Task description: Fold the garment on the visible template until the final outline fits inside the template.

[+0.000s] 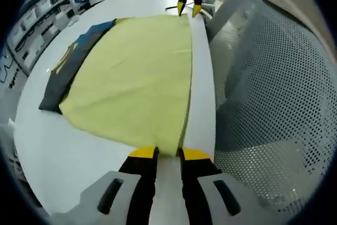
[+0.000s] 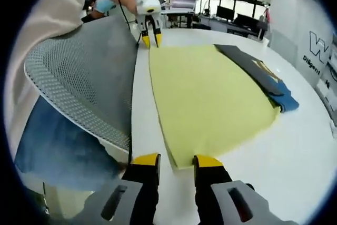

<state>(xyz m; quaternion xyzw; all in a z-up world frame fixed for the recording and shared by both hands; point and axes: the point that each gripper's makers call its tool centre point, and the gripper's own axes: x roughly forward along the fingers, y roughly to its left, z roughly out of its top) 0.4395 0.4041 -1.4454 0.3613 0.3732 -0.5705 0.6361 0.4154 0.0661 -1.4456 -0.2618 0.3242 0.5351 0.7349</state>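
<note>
A: One pale yellow cloth garment (image 1: 138, 82) lies flat on the white desk (image 1: 68, 156), partly over one dark flat template with blue and yellow print (image 1: 68, 64); its edge shows past the cloth's far side.

B: Jaws? Left gripper (image 1: 168, 155) and right gripper (image 2: 176, 160) each sit at a near corner, jaws apart, nothing clamped.

A: Each also shows as the far gripper in the other's view.

B: Advice: pinch both corners evenly, lift together, carry the edge across without dragging, keep the template visible.

A: Count: one garment, one template, two grippers, one grey mesh chair (image 1: 268, 93).
</note>
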